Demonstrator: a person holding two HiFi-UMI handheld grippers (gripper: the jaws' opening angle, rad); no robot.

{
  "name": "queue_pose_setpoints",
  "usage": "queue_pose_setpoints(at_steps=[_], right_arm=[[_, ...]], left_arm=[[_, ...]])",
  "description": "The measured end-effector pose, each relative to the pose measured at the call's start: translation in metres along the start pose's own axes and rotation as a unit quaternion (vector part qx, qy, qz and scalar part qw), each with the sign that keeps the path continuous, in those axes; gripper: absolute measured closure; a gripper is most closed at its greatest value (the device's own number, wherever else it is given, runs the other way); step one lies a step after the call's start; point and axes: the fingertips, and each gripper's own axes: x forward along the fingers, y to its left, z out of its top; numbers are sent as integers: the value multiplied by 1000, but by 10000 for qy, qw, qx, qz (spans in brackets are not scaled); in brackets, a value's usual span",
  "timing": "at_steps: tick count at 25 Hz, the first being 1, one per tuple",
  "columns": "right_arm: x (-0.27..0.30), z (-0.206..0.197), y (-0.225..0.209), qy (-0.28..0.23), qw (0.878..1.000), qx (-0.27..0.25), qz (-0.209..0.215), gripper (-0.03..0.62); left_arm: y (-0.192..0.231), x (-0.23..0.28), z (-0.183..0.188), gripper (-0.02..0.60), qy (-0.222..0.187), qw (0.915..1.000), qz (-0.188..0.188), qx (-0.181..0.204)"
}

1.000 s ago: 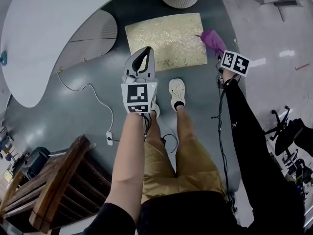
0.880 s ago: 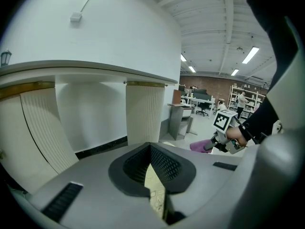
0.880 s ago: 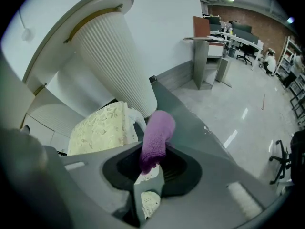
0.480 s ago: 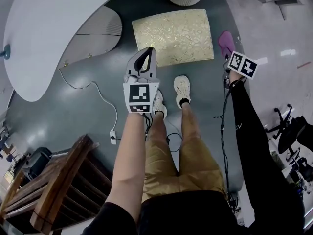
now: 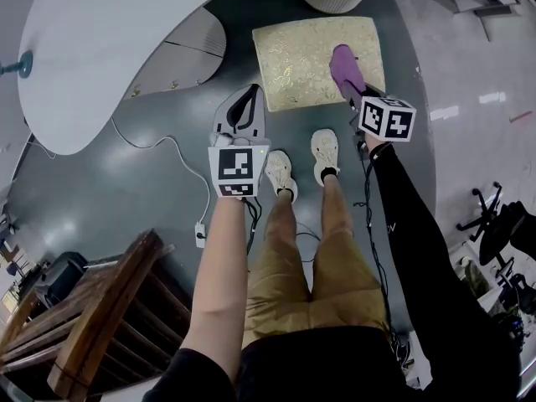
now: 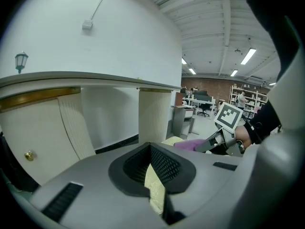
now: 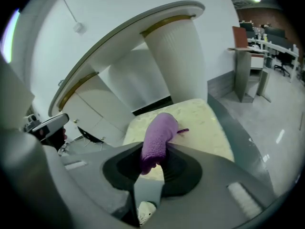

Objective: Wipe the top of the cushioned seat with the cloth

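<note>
Purple cloth (image 5: 345, 67), one, clamped in right tongs (image 5: 358, 97), on one cushioned seat (image 5: 297, 65); left tongs (image 5: 248, 90) together.

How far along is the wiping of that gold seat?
Done: the right gripper has its jaws shut on the purple knitted cloth. In hand: the cloth lies over the right side of the gold patterned cushioned seat. Left: wiping the rest of its top.
</note>
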Motion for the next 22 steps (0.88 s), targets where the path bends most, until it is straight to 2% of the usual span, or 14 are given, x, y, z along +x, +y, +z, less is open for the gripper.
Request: queue_pose_setpoints(at_steps=[4,7,9,11,15,22], right_arm=[[28,-29,90,415,9950,-258,872,516],[43,-55,157,829,9814,-472,1664,516],[54,-72,182,1082,9751,-584,1843,516],[70,-83,183,1324,9770,-558,1577,516],[96,-91,151,1683,9828,-246,721,516],[83,-84,99,1686,9852,-109,274,516]], left_arm=[[17,-17,-10,578,-13,10000,37,-68],[28,-26,-17,578,-20,10000,42,-82],[32,-32,-22,578,-16,9999,42,-111],[35,-35,-25,578,-17,9999,55,-153],[38,-38,-28,578,-58,9997,82,-200],[32,-28,-30,578,-53,9989,163,-441]])
